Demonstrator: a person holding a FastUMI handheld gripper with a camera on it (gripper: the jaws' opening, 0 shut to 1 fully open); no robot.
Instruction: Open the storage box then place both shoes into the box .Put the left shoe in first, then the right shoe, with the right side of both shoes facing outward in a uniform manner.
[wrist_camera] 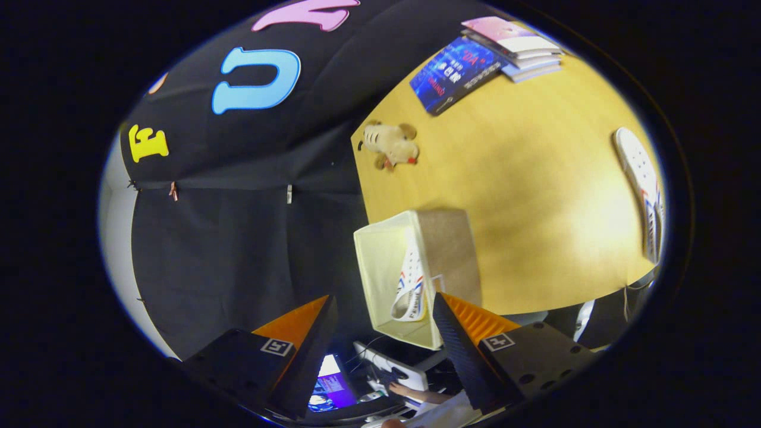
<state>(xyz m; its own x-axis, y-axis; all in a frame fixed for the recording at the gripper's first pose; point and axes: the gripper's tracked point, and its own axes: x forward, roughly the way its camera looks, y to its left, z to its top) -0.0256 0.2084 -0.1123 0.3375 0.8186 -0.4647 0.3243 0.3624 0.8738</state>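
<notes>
My tool (pixel 380 333), fingers spread and empty, must next approach the remaining shoe (pixel 642 190) at the table (pixel 535 196) edge, gripping its side wall squarely; first shoe (pixel 411 285) already sits in the storage box (pixel 380 261).

The tabletop (pixel 535 196) is brightly lit, with a glare patch washed pale toward the shoe (pixel 642 184) at three o'clock. A soft shadow is cast beside the box (pixel 386 261). Straight lines are bent by fisheye distortion.

tongs (pixel 380 321) | fingers spread apart | gripping nothing
</notes>
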